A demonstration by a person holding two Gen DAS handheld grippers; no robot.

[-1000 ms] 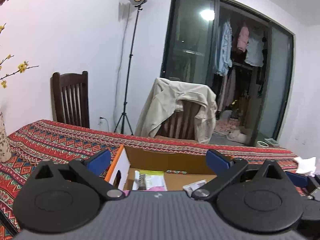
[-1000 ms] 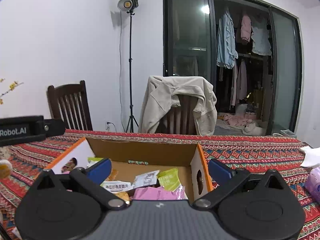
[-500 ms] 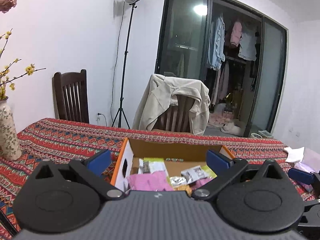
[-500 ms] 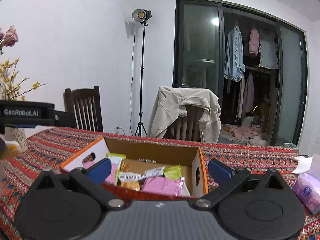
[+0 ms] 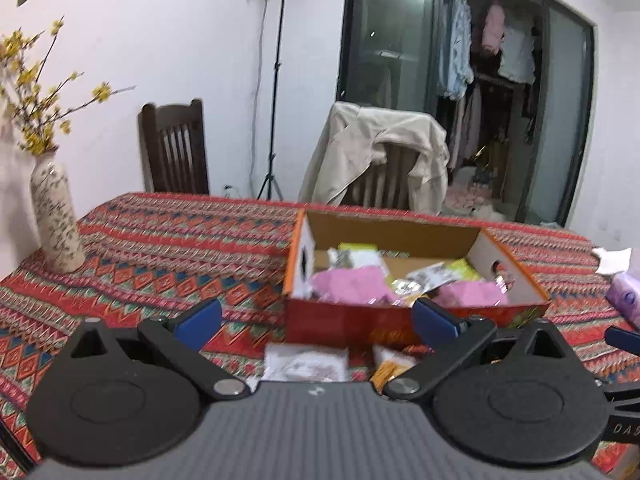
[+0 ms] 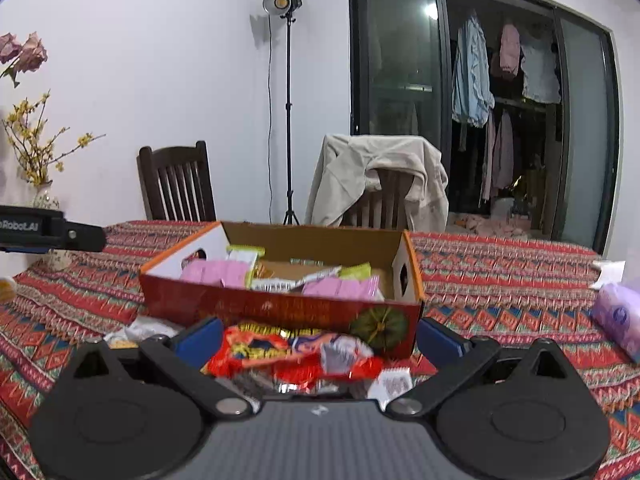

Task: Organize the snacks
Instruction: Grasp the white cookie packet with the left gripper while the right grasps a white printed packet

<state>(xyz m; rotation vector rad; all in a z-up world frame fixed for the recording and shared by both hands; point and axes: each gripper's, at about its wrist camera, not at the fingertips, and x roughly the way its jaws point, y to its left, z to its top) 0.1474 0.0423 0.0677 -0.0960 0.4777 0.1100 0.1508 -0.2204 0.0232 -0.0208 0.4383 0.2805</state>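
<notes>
An open cardboard box (image 5: pixel 348 322) (image 6: pixel 256 308) with red outer walls stands on the patterned tablecloth and holds several snack packets, pink (image 5: pixel 352 282), green and white. My left gripper (image 5: pixel 318 318) is open and empty, in front of the box; a white packet (image 5: pixel 306 362) and an orange packet (image 5: pixel 390 364) lie on the cloth between its fingers. My right gripper (image 6: pixel 318 338) is open and empty, in front of the box; a red snack bag (image 6: pixel 288 354) and a small white packet (image 6: pixel 394 384) lie between its fingers.
A vase with yellow flowers (image 5: pixel 56 216) stands at the table's left. A purple tissue pack (image 6: pixel 618 318) and white paper (image 6: pixel 610 270) lie at the right. Two chairs, one draped with a beige jacket (image 6: pixel 380 178), stand behind the table. The left gripper's body (image 6: pixel 48 230) shows at left.
Both grippers have pulled back from above the box to in front of it. Loose packets on the cloth before the box have come into view between the fingers.
</notes>
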